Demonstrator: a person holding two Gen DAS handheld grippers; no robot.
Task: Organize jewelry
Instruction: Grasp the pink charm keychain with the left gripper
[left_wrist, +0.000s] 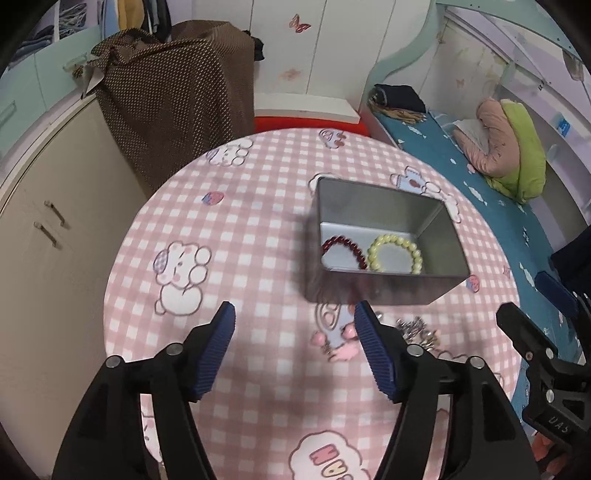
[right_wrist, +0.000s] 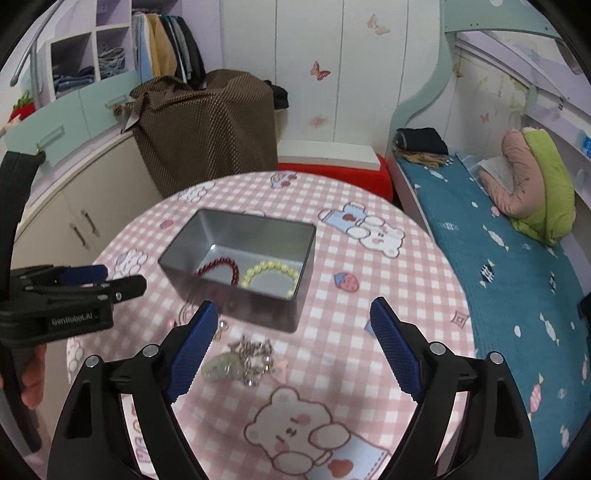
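The metal tin (right_wrist: 236, 258) stands open near the middle of the round table (right_wrist: 406, 295), and two bracelets already lie side by side on its floor — a dark red bead bracelet (right_wrist: 218, 269) and a pale yellow bead bracelet (right_wrist: 271, 275), close to each other, whether touching I cannot tell. Still outside it, just in front of the tin's near wall, is a silvery chain heaped with a pale green pendant (right_wrist: 240, 360), resting on the pink checked cloth. So the work looks more than half done, with this last piece left to lift in. The right gripper (right_wrist: 291, 343) hangs above that heap, jaws spread wide and empty; the left gripper (left_wrist: 295, 347) is likewise wide open and holds nothing — it hovers over bare cloth, to the left of the chain.
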